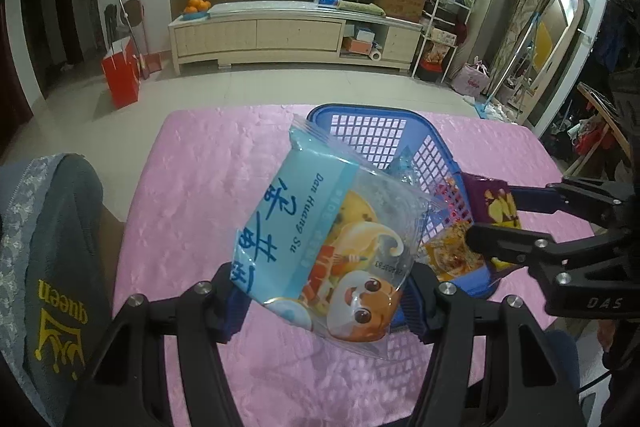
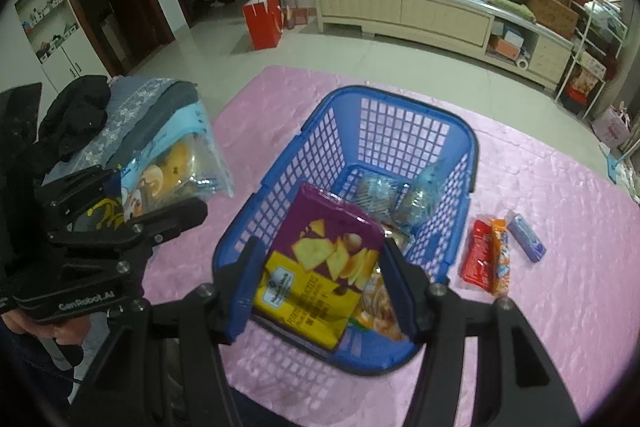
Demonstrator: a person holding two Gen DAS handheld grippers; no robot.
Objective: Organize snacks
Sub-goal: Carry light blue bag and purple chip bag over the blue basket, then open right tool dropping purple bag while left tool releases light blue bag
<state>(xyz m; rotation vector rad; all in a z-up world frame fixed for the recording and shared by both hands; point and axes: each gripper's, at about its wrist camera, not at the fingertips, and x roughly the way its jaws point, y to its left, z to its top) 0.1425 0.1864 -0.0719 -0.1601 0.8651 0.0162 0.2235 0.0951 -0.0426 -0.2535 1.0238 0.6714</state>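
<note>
My left gripper [image 1: 320, 291] is shut on a light blue pastry packet [image 1: 320, 235] with a cartoon face, held above the pink cloth just left of the blue basket [image 1: 372, 135]. It also shows in the right wrist view [image 2: 176, 167]. My right gripper [image 2: 320, 287] is shut on a purple and yellow cracker packet [image 2: 320, 267], held over the near end of the blue basket [image 2: 400, 131]. Clear wrapped snacks [image 2: 396, 199] and an orange packet [image 2: 380, 307] lie in the basket.
On the pink cloth [image 2: 560, 287] right of the basket lie a red snack bar [image 2: 476, 259], an orange bar [image 2: 500, 259] and a purple bar [image 2: 528, 239]. Folded clothes [image 1: 52, 267] lie at the table's left. A cabinet [image 1: 280, 35] stands by the far wall.
</note>
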